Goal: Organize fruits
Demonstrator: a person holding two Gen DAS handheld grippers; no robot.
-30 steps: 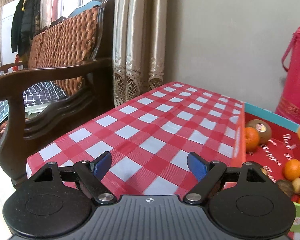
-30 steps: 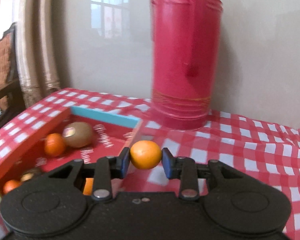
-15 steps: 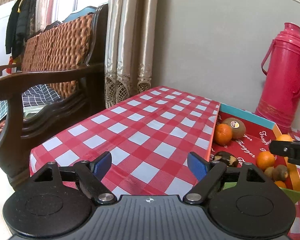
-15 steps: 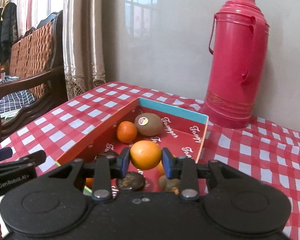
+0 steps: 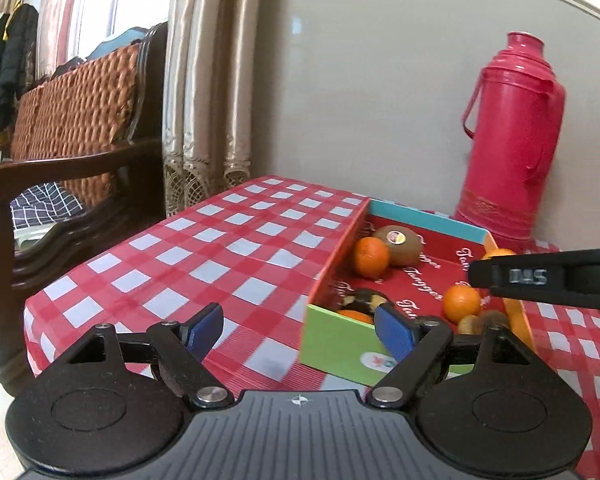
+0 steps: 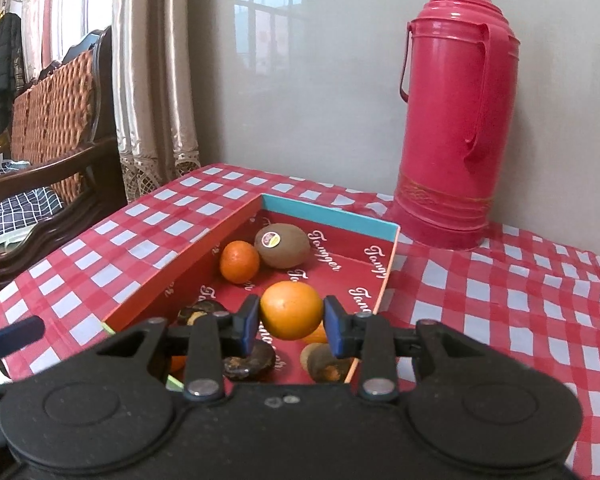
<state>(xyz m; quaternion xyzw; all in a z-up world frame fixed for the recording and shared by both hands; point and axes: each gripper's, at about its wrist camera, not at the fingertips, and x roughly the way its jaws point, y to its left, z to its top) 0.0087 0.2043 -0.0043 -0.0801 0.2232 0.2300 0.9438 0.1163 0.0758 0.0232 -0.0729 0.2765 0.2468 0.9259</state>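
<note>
Clearly right gripper (image 6: 291, 317) pinches an orange (image 6: 291, 310) above the box (image 6: 328, 214), likely to drop it in, while left gripper (image 5: 300, 326) waits wide and empty beside the box.

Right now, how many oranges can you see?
4 oranges: one in the right gripper, one beside the kiwi, one mid-box, one in the box's near corner. More may be hidden.
</note>
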